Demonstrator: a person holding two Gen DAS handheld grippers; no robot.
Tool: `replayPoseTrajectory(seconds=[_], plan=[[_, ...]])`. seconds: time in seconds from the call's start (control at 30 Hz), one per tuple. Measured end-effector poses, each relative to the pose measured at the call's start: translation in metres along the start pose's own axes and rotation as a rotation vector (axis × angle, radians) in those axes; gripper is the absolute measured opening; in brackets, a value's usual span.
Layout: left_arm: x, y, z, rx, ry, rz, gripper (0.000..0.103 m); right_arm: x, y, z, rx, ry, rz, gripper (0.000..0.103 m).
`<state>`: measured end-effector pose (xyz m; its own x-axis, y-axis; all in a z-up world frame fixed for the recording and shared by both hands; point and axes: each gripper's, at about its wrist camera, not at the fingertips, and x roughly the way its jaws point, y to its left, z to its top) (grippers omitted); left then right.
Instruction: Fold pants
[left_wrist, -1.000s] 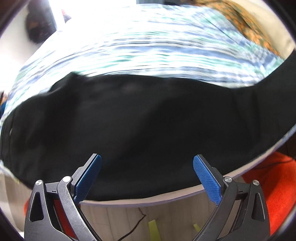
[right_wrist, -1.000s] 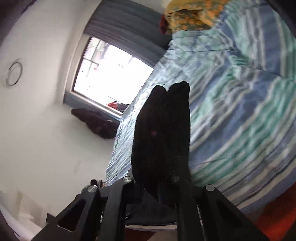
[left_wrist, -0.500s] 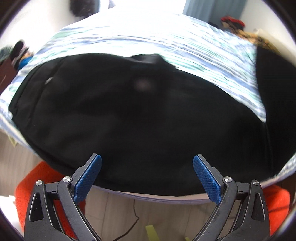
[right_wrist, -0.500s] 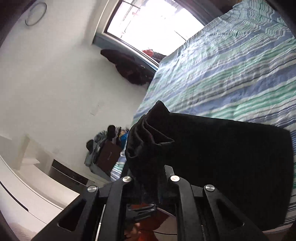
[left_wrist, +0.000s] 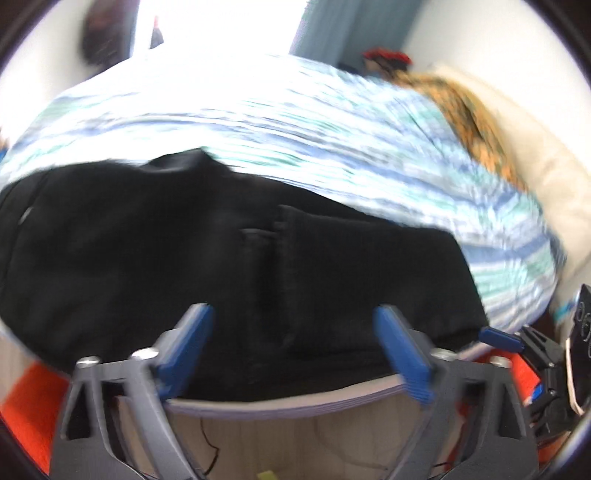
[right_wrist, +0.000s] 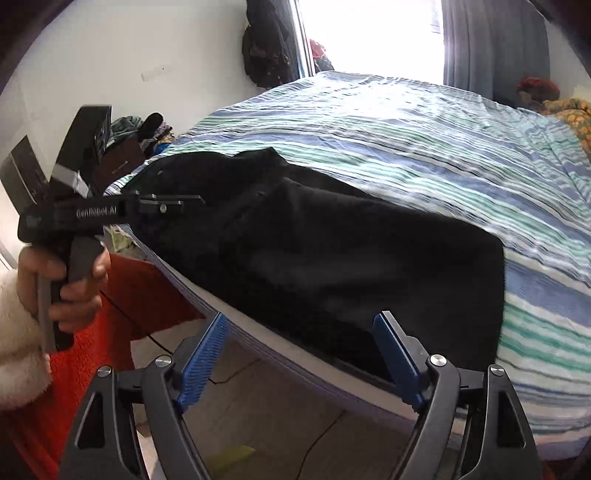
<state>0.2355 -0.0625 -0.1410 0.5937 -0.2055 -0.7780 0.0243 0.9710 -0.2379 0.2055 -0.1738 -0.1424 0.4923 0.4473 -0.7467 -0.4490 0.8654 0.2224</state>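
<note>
Left wrist view: the left gripper (left_wrist: 291, 347) has its blue fingers (left_wrist: 190, 347) apart, having just been closing, with nothing between them; the black pants (left_wrist: 221, 258) lie folded on the striped bed (left_wrist: 332, 129) at 12 o'clock. Right wrist view: the right gripper (right_wrist: 303, 362) has just been opening, fingers spread and empty, over the pants' near edge. At 9 o'clock a hand (right_wrist: 62, 284) grips the left gripper's handle.
</note>
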Motion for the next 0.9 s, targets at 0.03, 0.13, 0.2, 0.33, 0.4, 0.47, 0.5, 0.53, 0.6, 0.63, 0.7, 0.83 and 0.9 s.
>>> replayPoseTrajectory(seconds=[0.03, 0.13, 0.2, 0.33, 0.4, 0.47, 0.5, 0.53, 0.6, 0.63, 0.7, 0.83, 0.9], plan=[[0.009, -0.008, 0.001, 0.029, 0.029, 0.004, 0.066, -0.002, -0.008, -0.011, 0.041, 0.009, 0.000, 0.081], [0.035, -0.015, 0.000, 0.054, 0.104, 0.057, 0.051, -0.011, -0.028, -0.024, 0.128, 0.030, 0.006, 0.081], [0.043, -0.014, -0.001, 0.035, 0.125, 0.072, 0.051, -0.020, -0.033, -0.026, 0.138, 0.002, 0.003, 0.081], [0.045, -0.020, 0.001, 0.056, 0.122, 0.069, 0.041, -0.027, -0.042, -0.025, 0.148, -0.052, -0.013, 0.081], [0.046, -0.019, 0.002, 0.061, 0.129, 0.091, 0.015, -0.026, -0.043, -0.021, 0.152, -0.057, -0.021, 0.081], [0.046, -0.018, 0.002, 0.029, 0.130, 0.086, 0.012, -0.025, -0.042, -0.019, 0.151, -0.061, -0.027, 0.081], [0.040, -0.015, 0.001, 0.014, 0.123, 0.082, 0.012, -0.026, -0.042, -0.018, 0.149, -0.068, -0.031, 0.081], [0.036, -0.014, 0.001, 0.011, 0.111, 0.087, 0.011, -0.027, -0.041, -0.017, 0.145, -0.077, -0.032, 0.081], [0.022, -0.014, -0.001, 0.019, 0.079, 0.097, 0.011, -0.030, -0.040, -0.016, 0.131, -0.094, -0.041, 0.081], [0.018, -0.013, -0.002, 0.024, 0.070, 0.102, 0.011, -0.033, -0.040, -0.017, 0.122, -0.103, -0.047, 0.081], [0.018, -0.008, -0.006, 0.032, 0.093, 0.122, 0.011, -0.034, -0.039, -0.017, 0.108, -0.112, -0.055, 0.081], [0.041, 0.000, -0.011, 0.000, 0.172, 0.136, 0.011, -0.024, -0.042, -0.017, 0.119, -0.068, -0.042, 0.081], [0.039, -0.005, -0.006, 0.022, 0.161, 0.145, 0.012, -0.019, -0.043, -0.018, 0.121, -0.048, -0.045, 0.081]])
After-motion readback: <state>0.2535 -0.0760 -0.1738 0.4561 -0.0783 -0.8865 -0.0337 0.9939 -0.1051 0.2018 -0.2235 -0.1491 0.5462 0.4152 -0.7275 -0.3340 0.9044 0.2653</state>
